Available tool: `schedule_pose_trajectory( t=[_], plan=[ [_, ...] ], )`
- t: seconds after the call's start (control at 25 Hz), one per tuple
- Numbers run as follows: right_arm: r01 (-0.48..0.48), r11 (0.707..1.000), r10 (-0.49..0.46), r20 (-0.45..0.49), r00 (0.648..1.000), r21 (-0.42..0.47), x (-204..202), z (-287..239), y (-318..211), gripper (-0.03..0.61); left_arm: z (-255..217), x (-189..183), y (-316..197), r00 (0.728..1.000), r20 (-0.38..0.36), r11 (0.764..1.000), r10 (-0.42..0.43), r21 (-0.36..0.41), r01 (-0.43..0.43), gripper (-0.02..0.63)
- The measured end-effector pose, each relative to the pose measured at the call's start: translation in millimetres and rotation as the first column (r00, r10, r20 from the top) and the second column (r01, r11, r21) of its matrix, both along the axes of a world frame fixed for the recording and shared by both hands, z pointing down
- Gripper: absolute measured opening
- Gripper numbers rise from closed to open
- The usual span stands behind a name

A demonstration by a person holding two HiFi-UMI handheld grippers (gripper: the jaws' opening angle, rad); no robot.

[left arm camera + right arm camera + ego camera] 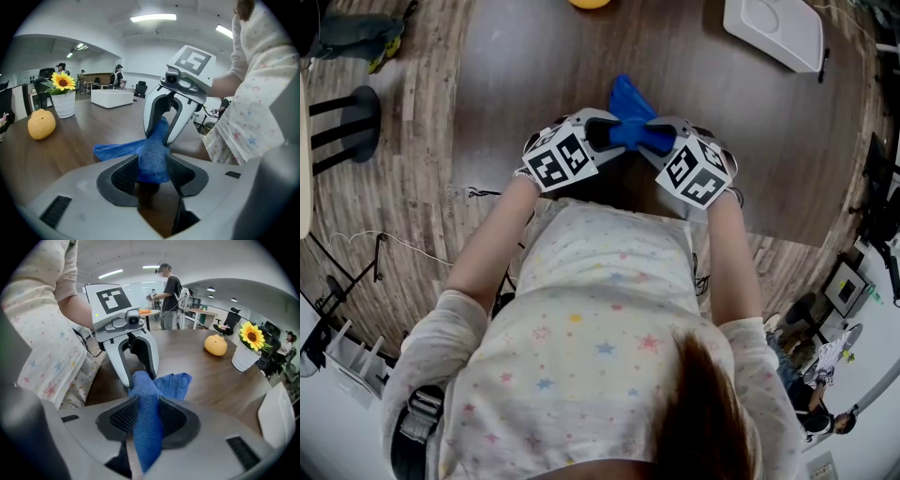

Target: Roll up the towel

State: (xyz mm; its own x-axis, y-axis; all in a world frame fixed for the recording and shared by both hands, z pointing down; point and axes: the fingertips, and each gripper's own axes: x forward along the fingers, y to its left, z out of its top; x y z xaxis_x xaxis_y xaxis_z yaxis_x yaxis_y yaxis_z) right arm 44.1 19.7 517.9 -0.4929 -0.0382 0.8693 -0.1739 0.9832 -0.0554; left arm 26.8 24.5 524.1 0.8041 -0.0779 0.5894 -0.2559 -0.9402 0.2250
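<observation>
Fingers of left gripper clamped on bunched end of blue towel. Right gripper likewise pinched on same wad, tips of both close together. Towel held as crumpled twist over table, near front edge; loose flap trails away from person, unclear whether it rests on table.

Risks:
- cloth bunched, not flat: roll likely lumpy, lopsided
- both grips on one small wad: twist could tug cloth out of one pair
- loose flap may drag, unfold, spoil roll
</observation>
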Motion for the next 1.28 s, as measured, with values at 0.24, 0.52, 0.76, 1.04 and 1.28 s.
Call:
schedule_pose_trajectory(
  t=[0.24, 0.52, 0.76, 1.04, 1.28],
  plan=[
    [-0.082, 0.996, 0.081, 0.022, 0.996, 0.031, -4.1, -2.7, -20.1, 0.129, -20.1, -8.6, -9.5, 0.998, -0.038, 0.995, -0.042, 0.084, 0.045, 0.169],
    [-0.107, 0.993, 0.107, 0.017, 0.994, 0.04, -4.5, 0.6, -32.8, 0.123, -14.1, -4.7, -2.6, 1.0, -0.004, 0.993, 0.002, 0.115, -0.001, 0.163],
    [-0.141, 0.986, 0.137, 0.06, 0.989, 0.084, -7.1, -10.6, -39.5, 0.12, -3.5, -5.5, -5.3, 0.998, 0.062, 0.991, 0.02, 0.134, -0.028, 0.178],
    [0.001, 0.995, -0.001, 0.007, 1.0, 0.1, -2.1, -9.6, -15.7, 0.183, 1.3, -7.0, -7.2, 0.995, 0.097, 0.988, 0.034, 0.146, -0.048, 0.203],
    [0.049, 0.988, -0.039, -0.069, 0.997, 0.146, 3.7, 10.6, -15.6, 0.198, 6.3, -4.1, -11.7, 0.992, 0.123, 0.986, 0.034, 0.16, -0.054, 0.207]
  ],
)
